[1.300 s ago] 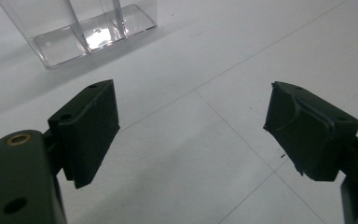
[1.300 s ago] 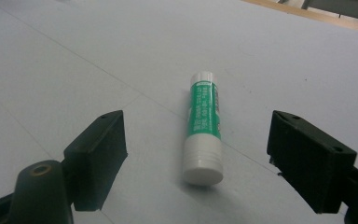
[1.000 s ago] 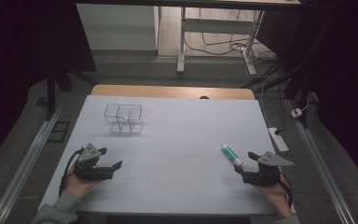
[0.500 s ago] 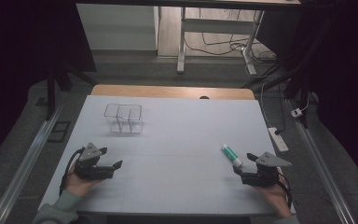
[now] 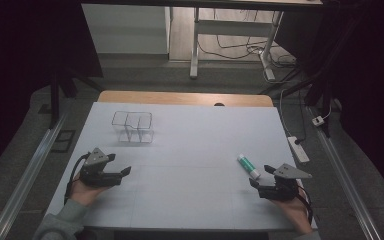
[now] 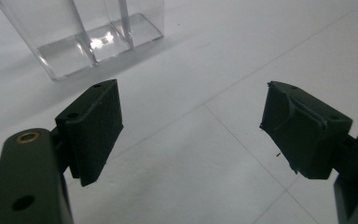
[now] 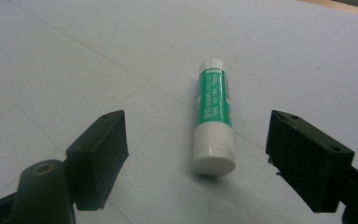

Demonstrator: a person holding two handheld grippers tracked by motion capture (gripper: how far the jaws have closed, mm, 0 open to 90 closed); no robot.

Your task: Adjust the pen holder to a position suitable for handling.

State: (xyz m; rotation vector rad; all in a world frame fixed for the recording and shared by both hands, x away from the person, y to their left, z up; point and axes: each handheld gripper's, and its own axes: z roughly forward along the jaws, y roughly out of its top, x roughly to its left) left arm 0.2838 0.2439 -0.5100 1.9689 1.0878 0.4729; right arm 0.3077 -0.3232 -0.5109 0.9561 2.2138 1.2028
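A green and white glue stick (image 5: 248, 166) lies flat on the white table near the right side. My right gripper (image 5: 260, 176) rests just short of it, open. In the right gripper view the glue stick (image 7: 213, 126) lies lengthwise ahead of the spread jaws of that gripper (image 7: 196, 140), white cap end nearest, touching neither jaw. My left gripper (image 5: 120, 165) sits on the table at the left, open and holding nothing. A clear plastic two-compartment container (image 5: 134, 127) stands upright beyond it; in the left gripper view the container (image 6: 88, 37) is ahead and to the left of the open gripper (image 6: 191, 107).
The white table (image 5: 195, 145) has a wooden strip along its far edge. A power strip (image 5: 298, 148) lies off the table's right edge. Metal rails run along both sides on the floor.
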